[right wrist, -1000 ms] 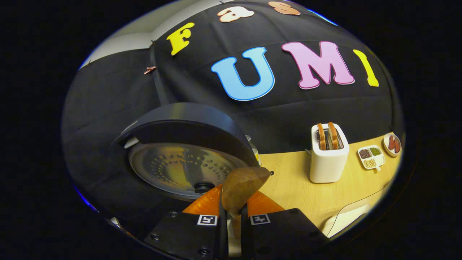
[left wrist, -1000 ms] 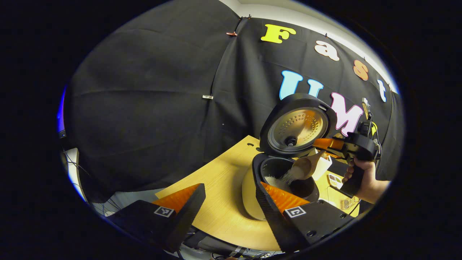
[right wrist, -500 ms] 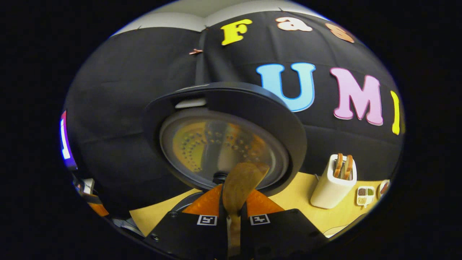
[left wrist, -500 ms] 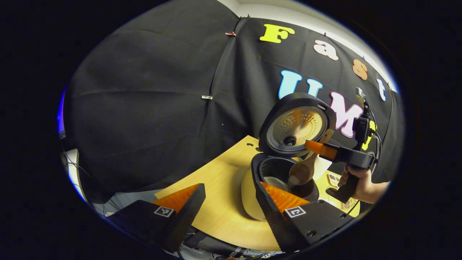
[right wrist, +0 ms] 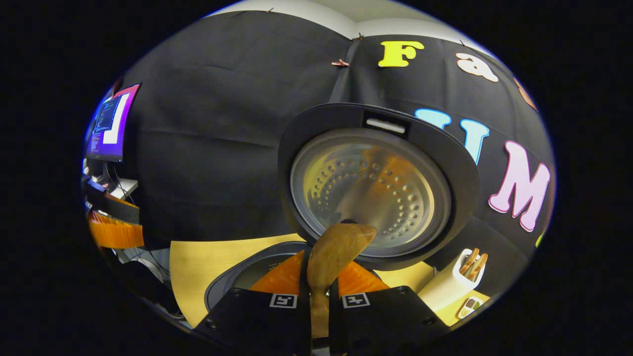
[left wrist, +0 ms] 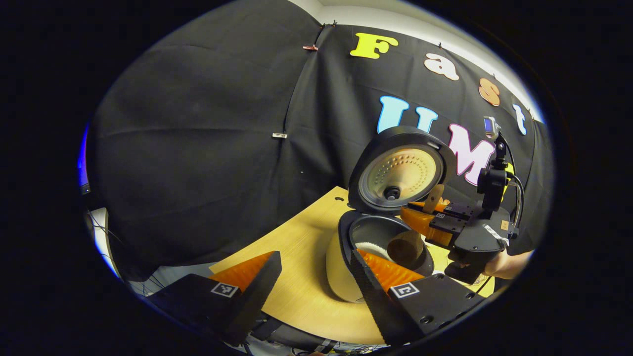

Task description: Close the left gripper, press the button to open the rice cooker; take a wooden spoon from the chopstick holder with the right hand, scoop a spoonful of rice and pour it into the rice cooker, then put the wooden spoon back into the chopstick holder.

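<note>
The rice cooker (left wrist: 341, 267) stands open on the wooden table, its lid (left wrist: 398, 173) raised upright behind the pot. White rice (left wrist: 368, 246) lies in the dark pot. My right gripper (left wrist: 420, 217) reaches over the pot from the right, shut on the handle of the wooden spoon (left wrist: 403, 245), whose bowl hangs turned over inside the pot. In the right gripper view the spoon (right wrist: 336, 247) sticks out between the closed fingers of my right gripper (right wrist: 320, 279), in front of the lid (right wrist: 371, 183). My left gripper (left wrist: 316, 272) is open, low and to the left of the cooker.
A white toaster (right wrist: 452, 282) with bread slices and a small sectioned dish (right wrist: 470, 306) stand on the table to the right of the cooker. A lit monitor (right wrist: 109, 123) hangs at the far left. The table (left wrist: 296, 247) runs left of the cooker.
The right gripper has rolled and swung toward the cooker, tipping the spoon from pouring rice to bowl-down inside the pot. The left gripper has hardly moved.
</note>
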A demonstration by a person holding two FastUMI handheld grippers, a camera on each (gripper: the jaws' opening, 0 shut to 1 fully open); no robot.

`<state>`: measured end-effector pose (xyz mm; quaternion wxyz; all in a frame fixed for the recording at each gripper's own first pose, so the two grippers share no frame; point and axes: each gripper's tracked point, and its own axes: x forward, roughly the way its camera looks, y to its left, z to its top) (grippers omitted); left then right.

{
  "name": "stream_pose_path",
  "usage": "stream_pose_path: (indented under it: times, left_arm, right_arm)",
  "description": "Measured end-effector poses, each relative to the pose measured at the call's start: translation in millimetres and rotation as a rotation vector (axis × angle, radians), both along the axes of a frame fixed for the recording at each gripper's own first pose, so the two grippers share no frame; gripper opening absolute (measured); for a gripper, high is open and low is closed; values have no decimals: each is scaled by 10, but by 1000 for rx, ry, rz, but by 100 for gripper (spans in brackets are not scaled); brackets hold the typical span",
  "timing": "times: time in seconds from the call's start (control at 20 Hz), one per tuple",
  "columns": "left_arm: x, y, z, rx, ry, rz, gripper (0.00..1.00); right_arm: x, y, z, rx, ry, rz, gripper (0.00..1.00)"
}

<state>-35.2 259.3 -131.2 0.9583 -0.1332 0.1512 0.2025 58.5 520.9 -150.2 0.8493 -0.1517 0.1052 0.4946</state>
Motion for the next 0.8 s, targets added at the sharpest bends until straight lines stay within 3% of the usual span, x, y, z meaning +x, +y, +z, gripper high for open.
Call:
stream_pose_path:
  times: [0.4, 0.8]
  left_arm:
    - [91, -288, 111, 18, -18, -53, 95]
    - [351, -825, 306, 56, -48, -156, 95]
  right_arm:
    - [285, -463, 672, 247, 202, -209, 18]
    - [763, -1848, 1174, 484, 342, -505, 18]
